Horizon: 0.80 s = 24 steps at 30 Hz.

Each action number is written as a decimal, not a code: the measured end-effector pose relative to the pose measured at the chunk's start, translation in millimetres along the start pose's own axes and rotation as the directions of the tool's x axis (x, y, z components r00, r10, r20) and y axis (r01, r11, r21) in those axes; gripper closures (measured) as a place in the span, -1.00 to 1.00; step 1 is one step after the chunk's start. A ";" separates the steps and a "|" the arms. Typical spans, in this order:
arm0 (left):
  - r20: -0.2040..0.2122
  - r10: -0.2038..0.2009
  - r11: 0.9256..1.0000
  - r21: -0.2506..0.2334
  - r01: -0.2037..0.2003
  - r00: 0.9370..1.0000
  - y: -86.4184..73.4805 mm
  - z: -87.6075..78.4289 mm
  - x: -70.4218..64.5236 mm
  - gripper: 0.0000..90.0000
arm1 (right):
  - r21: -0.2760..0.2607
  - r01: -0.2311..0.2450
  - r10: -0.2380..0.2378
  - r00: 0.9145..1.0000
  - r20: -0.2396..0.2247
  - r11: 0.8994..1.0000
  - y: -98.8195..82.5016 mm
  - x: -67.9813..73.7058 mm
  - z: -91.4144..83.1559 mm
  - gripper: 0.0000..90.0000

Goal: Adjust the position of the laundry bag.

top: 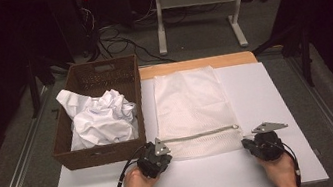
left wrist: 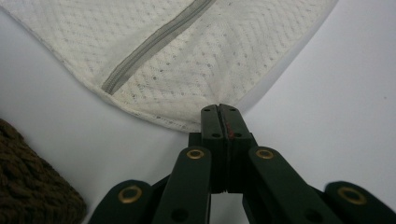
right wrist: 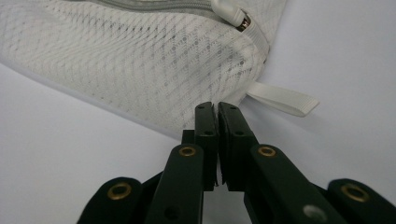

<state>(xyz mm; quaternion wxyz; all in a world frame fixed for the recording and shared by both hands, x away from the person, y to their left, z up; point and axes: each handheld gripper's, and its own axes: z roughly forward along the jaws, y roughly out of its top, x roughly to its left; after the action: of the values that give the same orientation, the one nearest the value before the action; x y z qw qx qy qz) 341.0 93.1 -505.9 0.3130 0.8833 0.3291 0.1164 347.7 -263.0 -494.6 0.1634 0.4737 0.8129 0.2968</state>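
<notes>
A white mesh bag (top: 191,104) lies flat on the white table (top: 255,89), its grey zipper (top: 201,133) running across near the front end. My left gripper (top: 168,155) is at the bag's front left corner. In the left gripper view its jaws (left wrist: 218,109) are pressed together on the hem of the mesh bag (left wrist: 187,60), which puckers at the tips. My right gripper (top: 246,142) is at the front right corner. Its jaws (right wrist: 217,106) are pinched on the edge of the mesh bag (right wrist: 140,60), beside a white loop tab (right wrist: 282,100) and the zipper pull (right wrist: 231,11).
A brown wicker basket (top: 98,155) stands at the table's left side, touching the bag's left edge, and holds crumpled white cloth (top: 100,119). Its weave shows at the lower left of the left gripper view (left wrist: 32,186). A desk frame and cables stand on the floor beyond.
</notes>
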 end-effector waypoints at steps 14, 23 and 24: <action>0.017 -0.002 1.000 0.026 0.002 1.000 -6.3 -10.8 -6.5 1.00 | 0.020 0.015 -0.015 0.999 -0.037 1.000 -3.6 9.1 -4.4 0.94; 0.029 0.001 0.998 0.065 -0.003 1.000 -9.3 -16.9 -6.1 1.00 | 0.038 0.031 -0.029 0.998 -0.055 0.999 -5.1 13.4 -5.7 0.95; 0.029 0.001 0.998 0.065 -0.003 1.000 -9.3 -16.9 -6.1 1.00 | 0.040 0.033 -0.031 0.998 -0.060 0.999 -5.3 13.8 -5.9 0.95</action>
<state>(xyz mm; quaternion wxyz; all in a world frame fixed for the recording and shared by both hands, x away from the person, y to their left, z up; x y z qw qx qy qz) 324.7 102.7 -498.6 0.2885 0.8949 0.3273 0.0931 334.1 -254.9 -493.2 0.1339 0.4549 0.8308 0.2915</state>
